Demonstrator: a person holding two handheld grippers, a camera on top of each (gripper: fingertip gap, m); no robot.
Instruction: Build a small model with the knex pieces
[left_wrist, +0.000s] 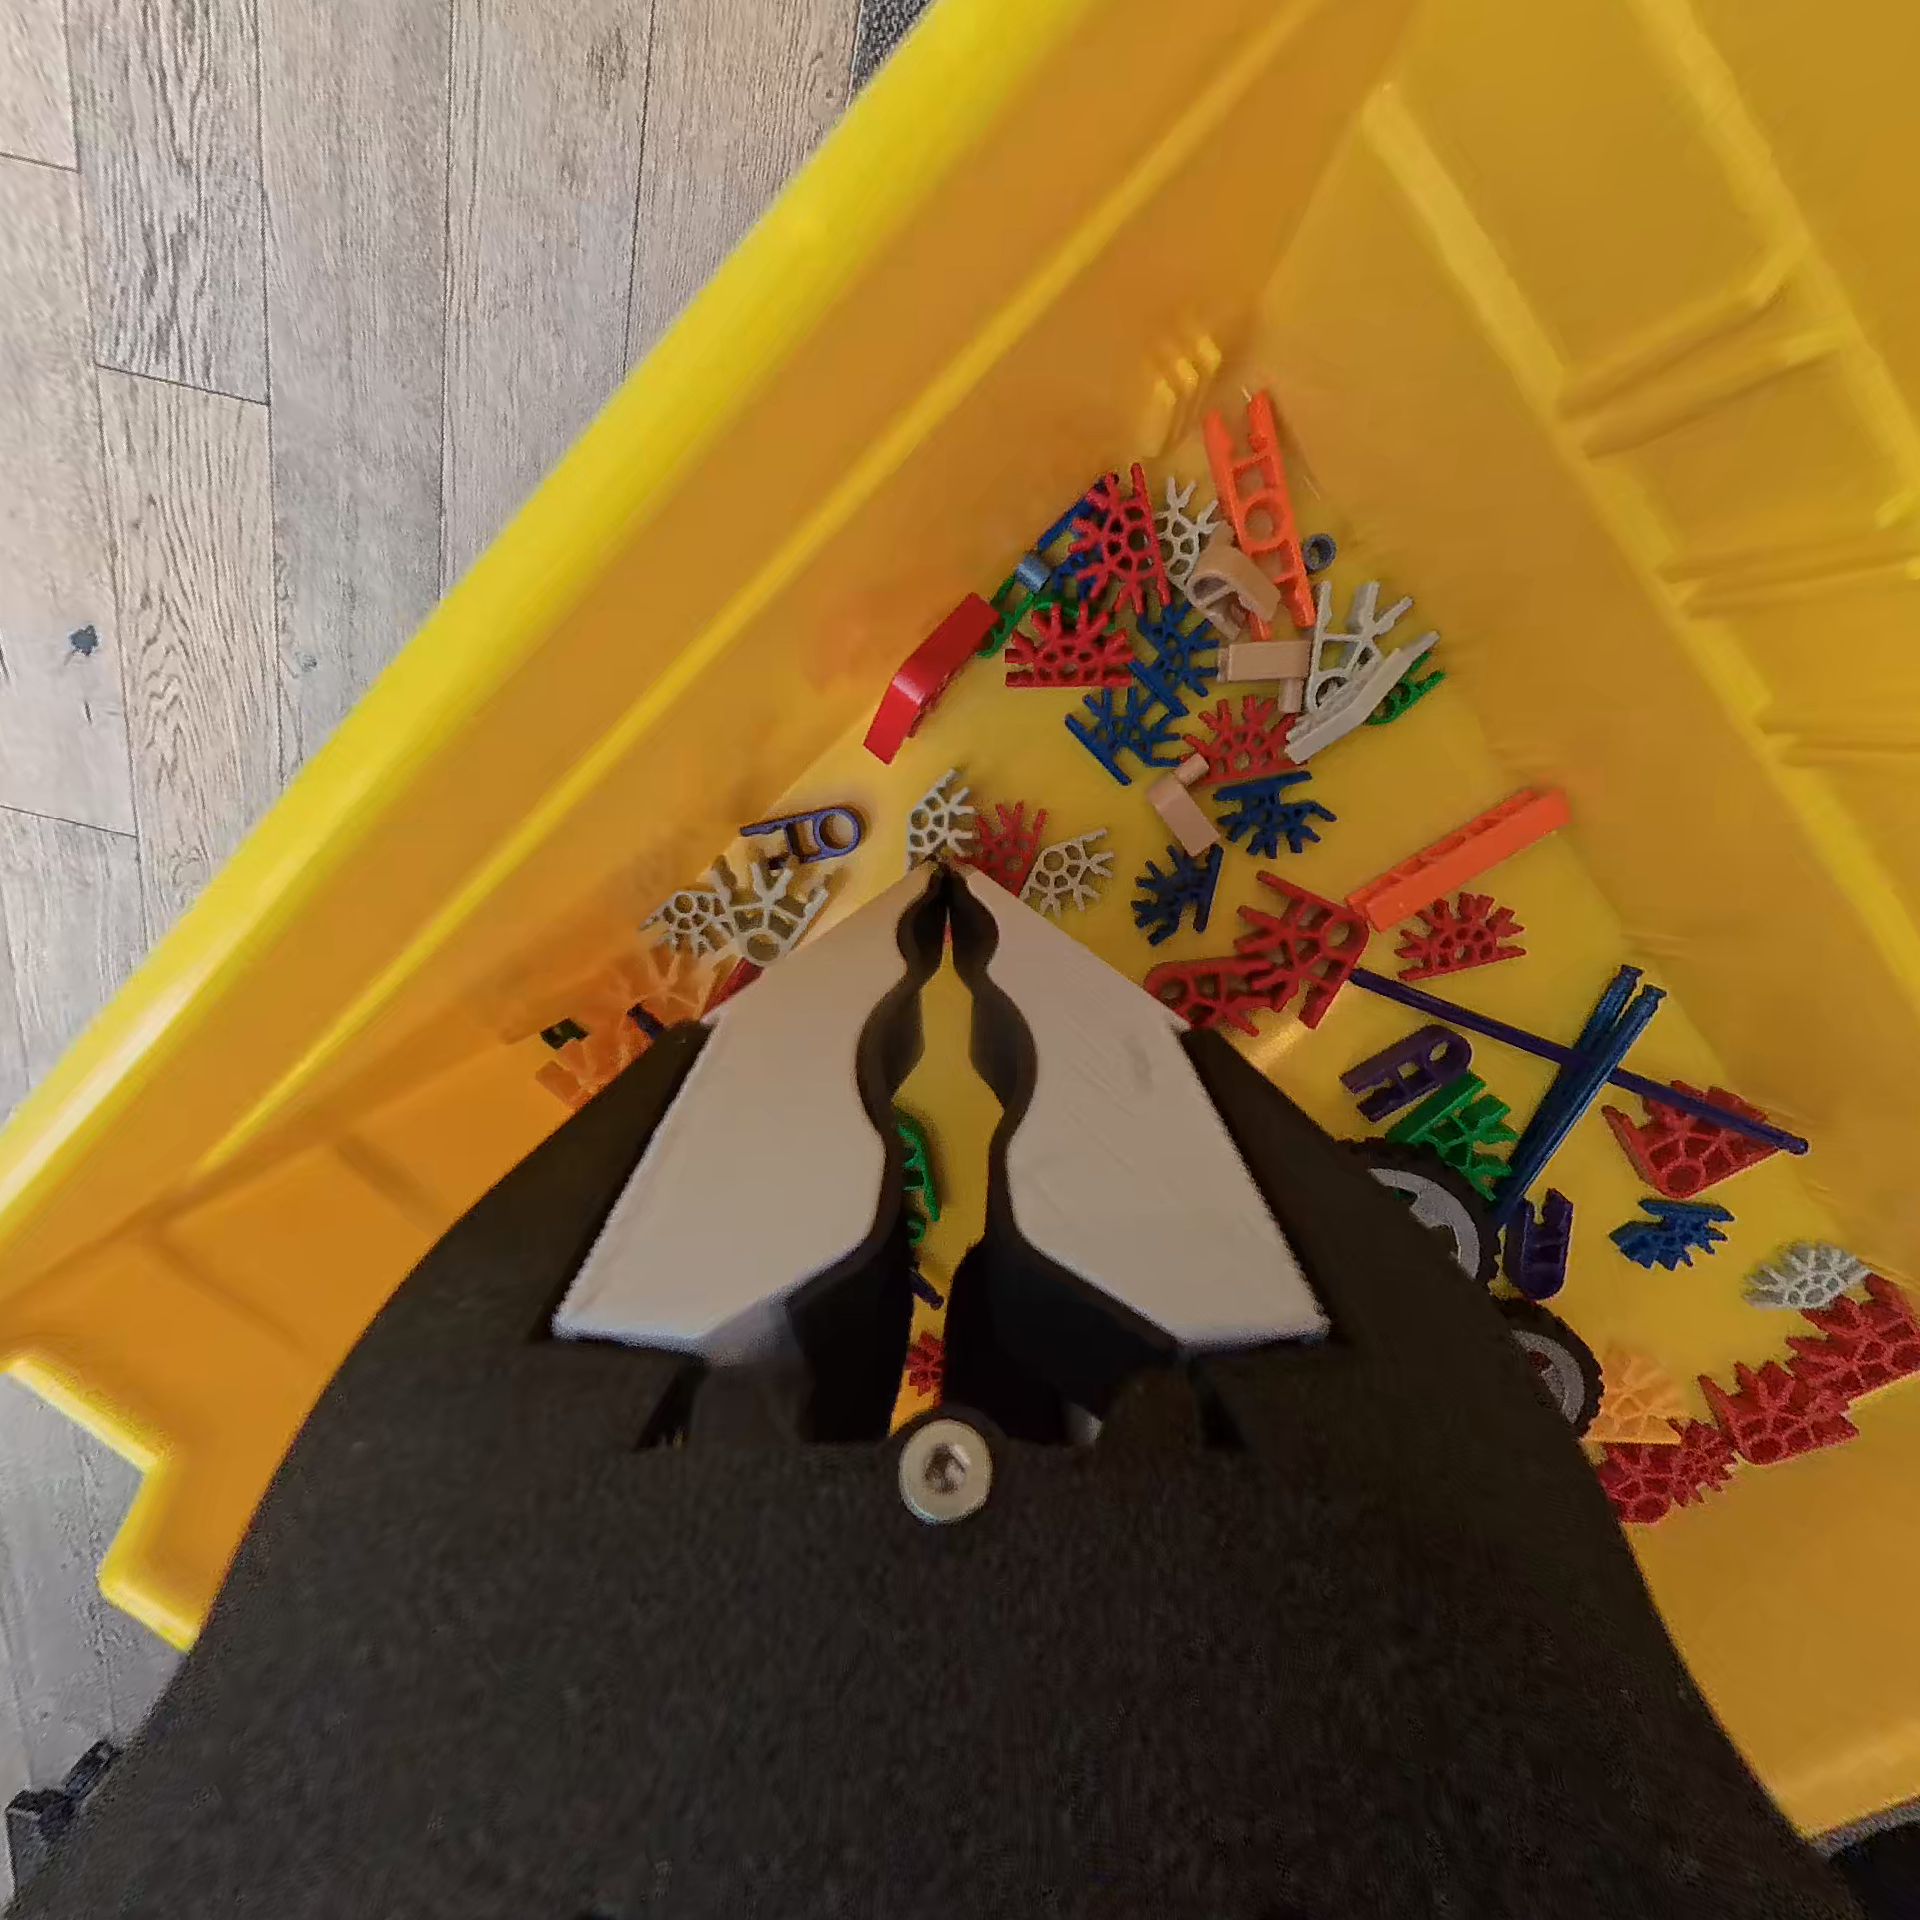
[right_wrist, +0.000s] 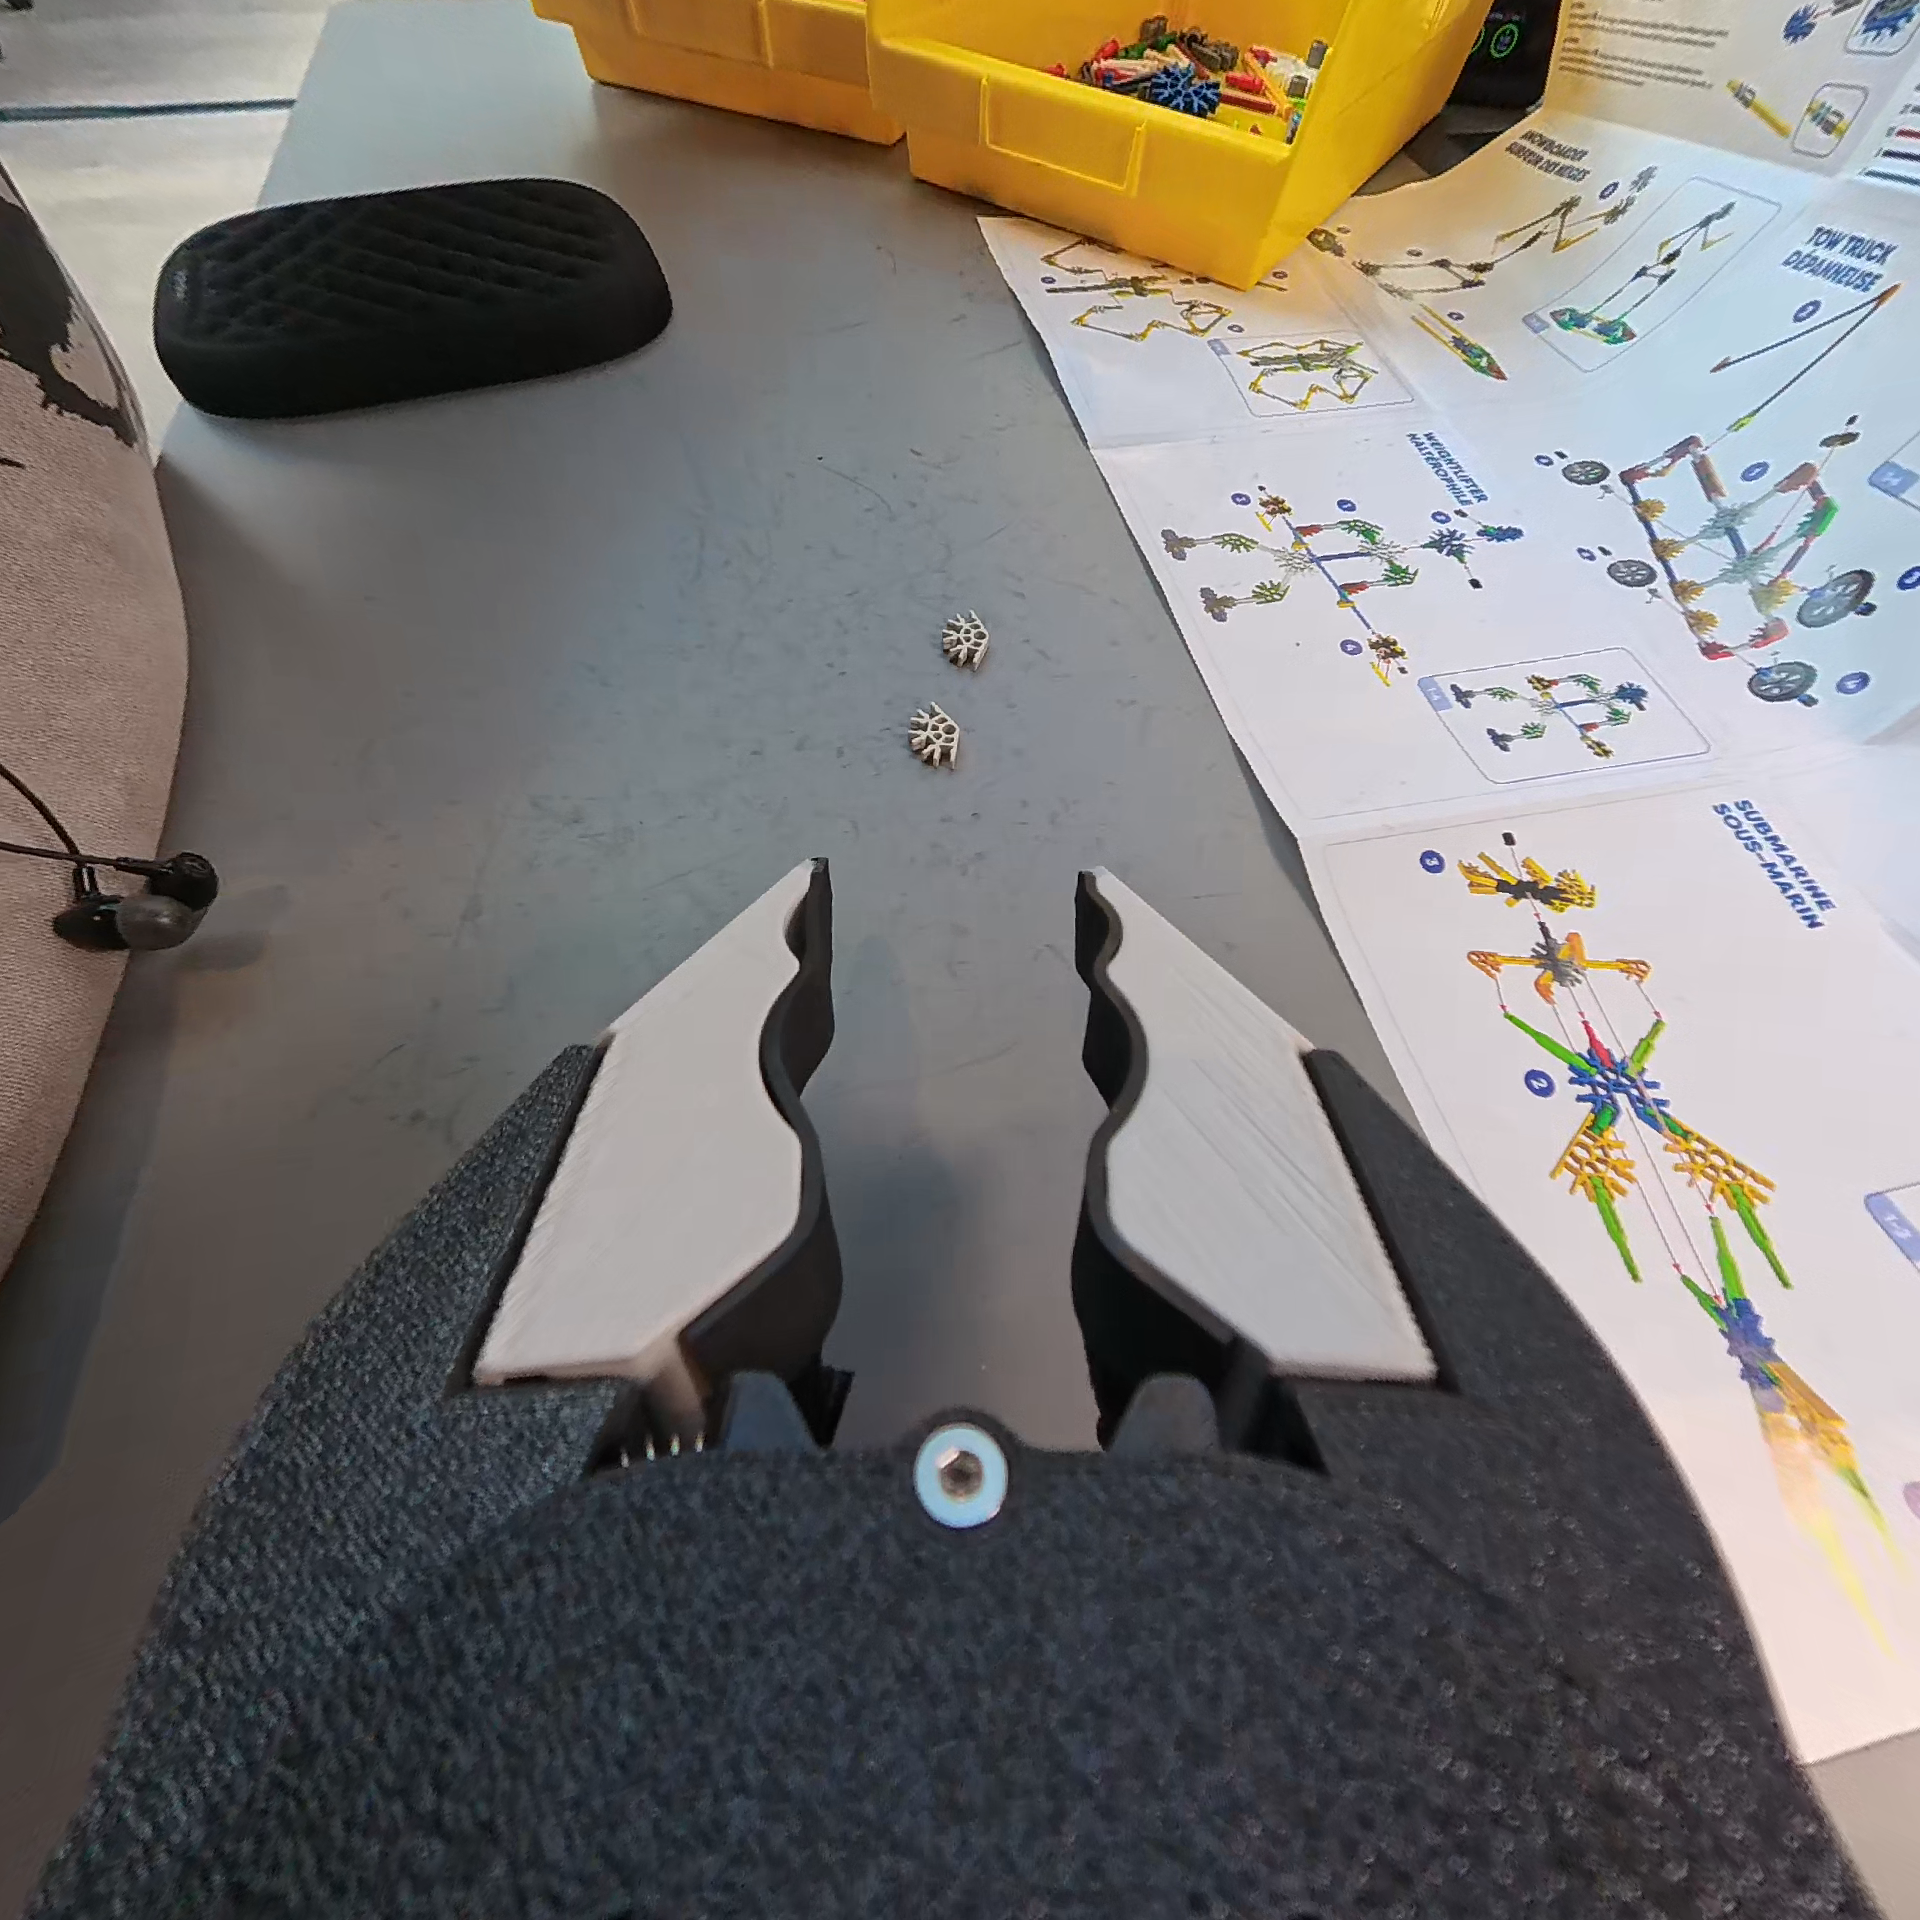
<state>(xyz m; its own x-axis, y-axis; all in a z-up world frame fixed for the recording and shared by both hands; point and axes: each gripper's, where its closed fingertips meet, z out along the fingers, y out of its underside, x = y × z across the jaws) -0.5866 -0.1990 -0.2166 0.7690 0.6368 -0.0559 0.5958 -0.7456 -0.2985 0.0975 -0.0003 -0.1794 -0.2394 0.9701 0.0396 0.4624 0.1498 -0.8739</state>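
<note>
My left gripper (left_wrist: 943, 875) reaches into a yellow bin (left_wrist: 665, 499) with its jaws closed. Its tips pinch the edge of a small grey connector piece (left_wrist: 938, 821). Around it lie several red, blue, grey and orange connectors, such as a red one (left_wrist: 1008, 844), a second grey one (left_wrist: 1070, 871) and a grey cluster (left_wrist: 743, 914). My right gripper (right_wrist: 951, 878) is open and empty, low over a grey table (right_wrist: 582, 644). Two small grey connectors (right_wrist: 966, 639) (right_wrist: 935, 736) lie on the table just ahead of its fingertips.
A paper instruction sheet (right_wrist: 1558, 644) covers the table's right side. Two yellow bins (right_wrist: 1091, 145) of parts stand at the far edge. A black mesh pad (right_wrist: 405, 291) lies far left, earphones (right_wrist: 156, 904) at the left edge. Wheels (left_wrist: 1444, 1216) and rods (left_wrist: 1579, 1081) lie in the bin.
</note>
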